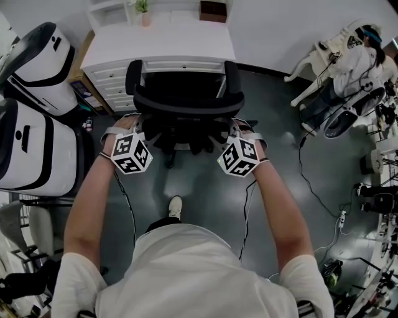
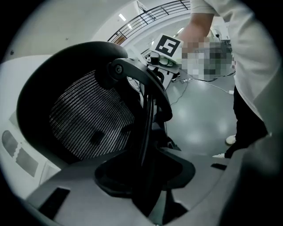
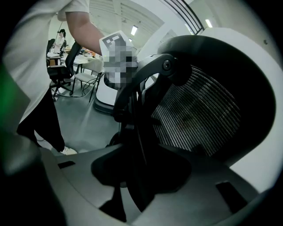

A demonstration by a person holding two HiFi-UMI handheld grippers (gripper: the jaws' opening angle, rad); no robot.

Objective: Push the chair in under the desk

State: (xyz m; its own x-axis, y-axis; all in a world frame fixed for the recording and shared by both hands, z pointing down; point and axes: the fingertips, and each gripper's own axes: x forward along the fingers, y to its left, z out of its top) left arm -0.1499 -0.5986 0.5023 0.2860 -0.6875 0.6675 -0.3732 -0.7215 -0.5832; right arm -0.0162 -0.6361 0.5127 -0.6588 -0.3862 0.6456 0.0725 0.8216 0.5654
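A black mesh office chair (image 1: 185,93) stands with its seat partly under the white desk (image 1: 158,45), its back toward me. My left gripper (image 1: 133,122) is at the left edge of the backrest and my right gripper (image 1: 240,128) at the right edge. In the left gripper view the backrest's rim (image 2: 148,114) runs down into the gap of the left gripper (image 2: 146,176), with room on both sides. The right gripper view shows the same: the rim (image 3: 132,119) stands inside the right gripper (image 3: 137,176). Both grippers look open around the rim.
Large white machines (image 1: 31,143) crowd the left side close to the chair. Cables (image 1: 311,183) trail over the dark floor at right, where a seated person (image 1: 360,56) works. A plant pot (image 1: 144,12) and a brown box (image 1: 213,10) sit on the desk. My shoe (image 1: 176,206) is behind the chair.
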